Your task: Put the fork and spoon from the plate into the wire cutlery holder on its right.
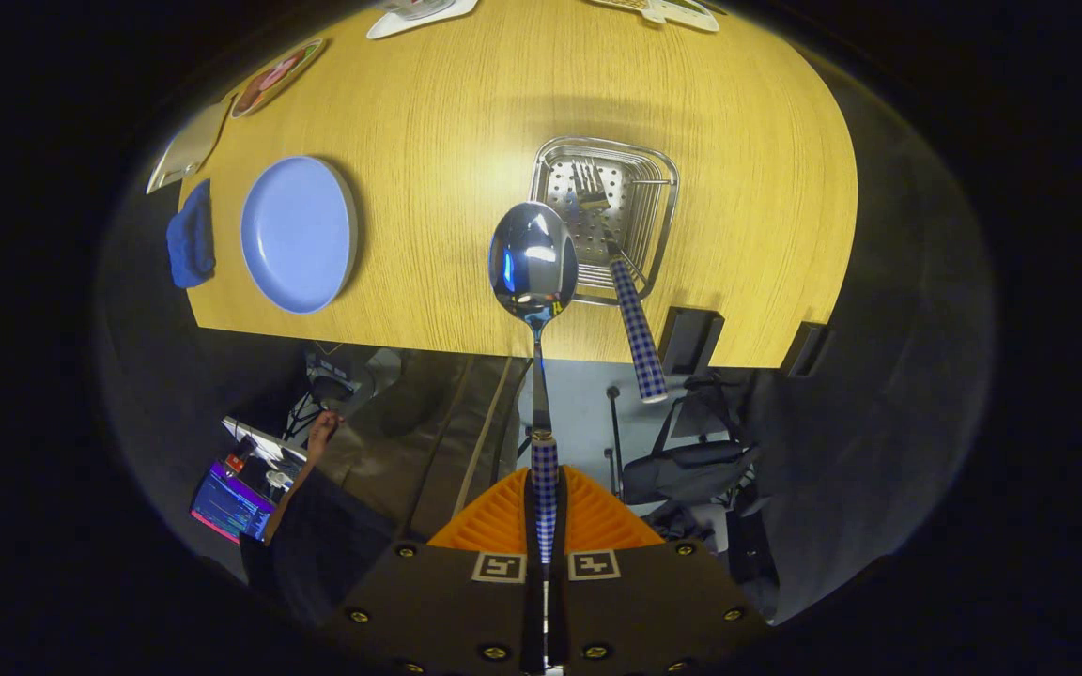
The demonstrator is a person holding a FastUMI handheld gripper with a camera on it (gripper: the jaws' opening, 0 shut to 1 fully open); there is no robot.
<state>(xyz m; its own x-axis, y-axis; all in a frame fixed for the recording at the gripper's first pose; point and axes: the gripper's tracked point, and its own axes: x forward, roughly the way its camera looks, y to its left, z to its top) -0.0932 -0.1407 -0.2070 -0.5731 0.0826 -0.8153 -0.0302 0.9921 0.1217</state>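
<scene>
My gripper is shut on the checked handle of the spoon, held high above the wooden table. The spoon's shiny bowl points ahead and overlaps the left rim of the wire cutlery holder below. The fork stands in the holder, tines down on the perforated bottom, its checked handle leaning out over the table's near edge. The blue plate lies empty on the table, well to the left of the holder.
A blue cloth lies left of the plate, with a metal tray and a printed coaster beyond it. Two dark clamps grip the table's near edge. Below the edge are a person's hand, a laptop and a chair.
</scene>
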